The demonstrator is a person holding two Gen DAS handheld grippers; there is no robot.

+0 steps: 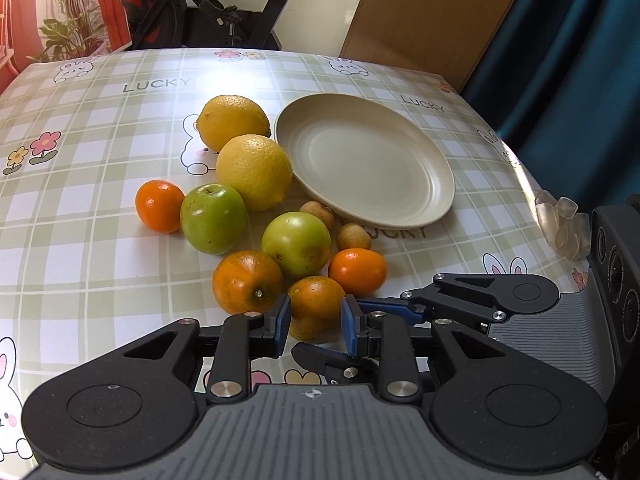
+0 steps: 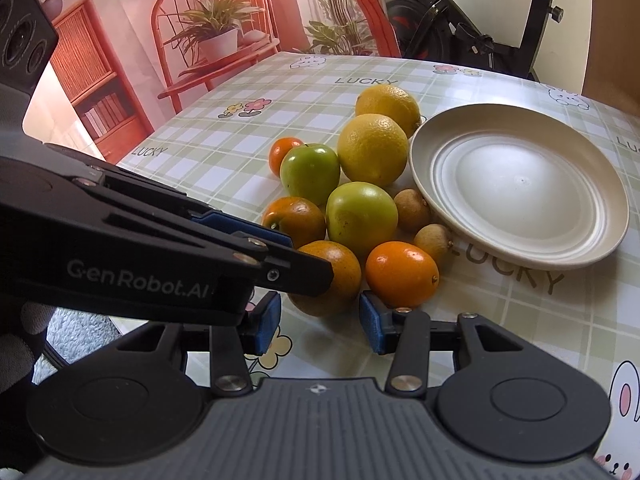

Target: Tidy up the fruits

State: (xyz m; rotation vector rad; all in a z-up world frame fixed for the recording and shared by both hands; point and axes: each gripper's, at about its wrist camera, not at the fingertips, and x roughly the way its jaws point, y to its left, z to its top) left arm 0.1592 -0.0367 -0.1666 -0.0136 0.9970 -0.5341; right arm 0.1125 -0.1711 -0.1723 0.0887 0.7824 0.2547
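Note:
My left gripper [image 1: 316, 322] is shut on a greenish orange [image 1: 314, 304] at the near end of the fruit pile; its blue pads press both sides. In the right wrist view the left gripper [image 2: 308, 256] reaches in from the left over that orange [image 2: 332, 280]. My right gripper [image 2: 319, 322] stands open just short of the orange, nothing between its pads. A small bright orange [image 2: 400, 274] lies by its right pad. The beige plate [image 1: 424, 204] is bare. Two yellow citrus [image 1: 254, 172], two green apples [image 1: 296, 242], more oranges [image 1: 247, 282] and two brown longans [image 1: 353, 237] lie left of it.
The checked tablecloth [image 1: 100, 140] stretches to the left and back. The table's right edge has a clear corner guard [image 1: 564, 224]. Beyond the table stand an exercise bike [image 1: 224, 8], a brown board [image 1: 432, 12] and a blue curtain [image 1: 580, 80].

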